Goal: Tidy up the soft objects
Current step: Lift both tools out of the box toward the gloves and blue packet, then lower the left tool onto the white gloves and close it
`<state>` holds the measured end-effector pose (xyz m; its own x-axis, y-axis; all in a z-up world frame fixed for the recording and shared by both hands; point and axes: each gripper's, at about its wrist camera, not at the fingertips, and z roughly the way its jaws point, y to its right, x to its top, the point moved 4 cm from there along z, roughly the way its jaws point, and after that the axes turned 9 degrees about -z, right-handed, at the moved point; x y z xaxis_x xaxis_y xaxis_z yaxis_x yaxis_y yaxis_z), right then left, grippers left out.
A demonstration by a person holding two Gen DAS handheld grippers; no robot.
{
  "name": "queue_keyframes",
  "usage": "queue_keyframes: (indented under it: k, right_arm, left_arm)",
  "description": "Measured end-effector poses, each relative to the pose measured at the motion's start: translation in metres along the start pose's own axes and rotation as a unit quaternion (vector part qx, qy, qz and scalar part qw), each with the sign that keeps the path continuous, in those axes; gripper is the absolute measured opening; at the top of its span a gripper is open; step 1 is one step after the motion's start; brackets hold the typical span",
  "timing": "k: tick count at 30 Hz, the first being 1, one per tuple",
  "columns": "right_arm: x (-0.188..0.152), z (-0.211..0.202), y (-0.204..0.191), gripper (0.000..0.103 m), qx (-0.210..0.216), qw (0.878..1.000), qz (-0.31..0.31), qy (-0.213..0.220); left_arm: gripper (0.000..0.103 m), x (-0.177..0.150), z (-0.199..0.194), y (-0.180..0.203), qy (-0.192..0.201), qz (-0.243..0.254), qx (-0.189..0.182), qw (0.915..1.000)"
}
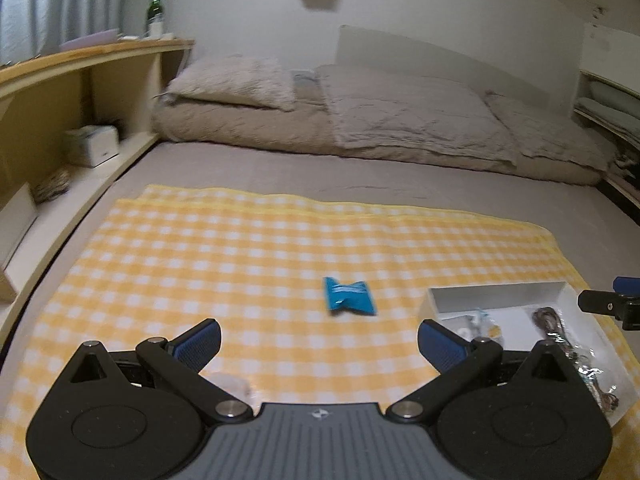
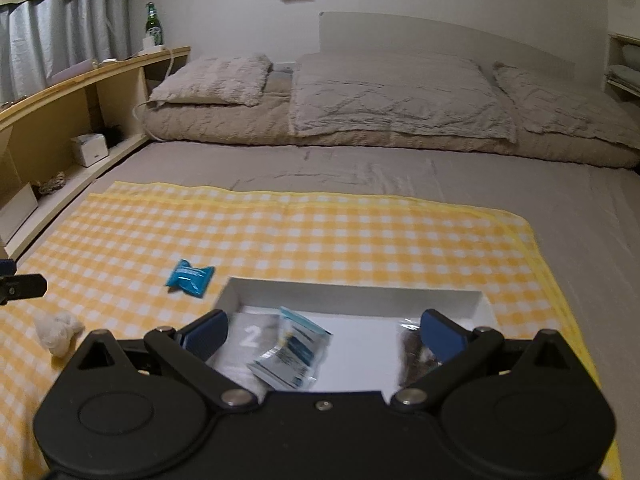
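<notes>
Here the blue packet [image 1: 349,295] lies flat, long axis crosswise, both claws [image 1: 319,343] [image 2: 323,335] spread wide and empty.

Both wrist views look low across the checked cloth [image 1: 240,248] toward the pillows [image 2: 392,96].

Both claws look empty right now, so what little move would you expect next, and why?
Probably the left gripper eases forward toward the blue packet. Its jaws are open and empty, the packet lies loose on the checked cloth straight ahead, outside the white box that already holds other packets.
</notes>
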<state>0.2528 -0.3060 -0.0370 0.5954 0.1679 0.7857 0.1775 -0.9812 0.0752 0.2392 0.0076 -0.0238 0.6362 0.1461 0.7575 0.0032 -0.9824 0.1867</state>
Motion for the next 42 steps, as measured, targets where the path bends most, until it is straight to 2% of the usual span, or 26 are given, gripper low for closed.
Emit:
queue_keyframes:
  k: [10, 14, 16, 17, 18, 20, 26, 35, 42]
  right_arm:
    - [0.024, 0.02, -0.06, 0.103, 0.038, 0.999, -0.024, 0.009]
    - [0.033, 0.025, -0.081, 0.103, 0.055, 0.998, -0.028, 0.014]
    - [0.036, 0.028, -0.09, 0.103, 0.061, 0.998, -0.03, 0.015]
    - [0.037, 0.029, -0.093, 0.103, 0.063, 0.997, -0.032, 0.015]
    - [0.038, 0.031, -0.097, 0.103, 0.064, 0.997, -0.035, 0.014]
    - [0.038, 0.034, -0.103, 0.103, 0.066, 0.997, -0.039, 0.011]
    - [0.042, 0.045, -0.112, 0.103, 0.067, 0.997, -0.036, 0.007]
    - [0.044, 0.059, -0.117, 0.103, 0.072, 0.997, -0.032, -0.003]
    - [0.045, 0.072, -0.116, 0.103, 0.073, 0.997, -0.037, -0.007]
  left_arm:
    - [0.101, -0.004, -0.004, -0.044, -0.016, -0.012, 0.028, 0.9994]
    - [0.088, -0.009, 0.0, -0.052, -0.038, -0.006, 0.031, 0.9988]
    - [0.079, -0.013, 0.003, -0.053, -0.05, 0.002, 0.031, 0.9983]
    - [0.069, -0.015, 0.004, -0.053, -0.056, 0.006, 0.027, 0.998]
    - [0.059, -0.017, 0.004, -0.052, -0.063, 0.008, 0.02, 0.9978]
    - [0.051, -0.021, 0.004, -0.05, -0.075, 0.01, 0.003, 0.9972]
    - [0.033, -0.043, 0.013, -0.036, -0.118, 0.042, -0.041, 0.9913]
    - [0.031, -0.058, 0.038, -0.033, -0.141, 0.075, -0.032, 0.9867]
    - [0.032, -0.056, 0.048, -0.051, -0.116, 0.1, 0.005, 0.9882]
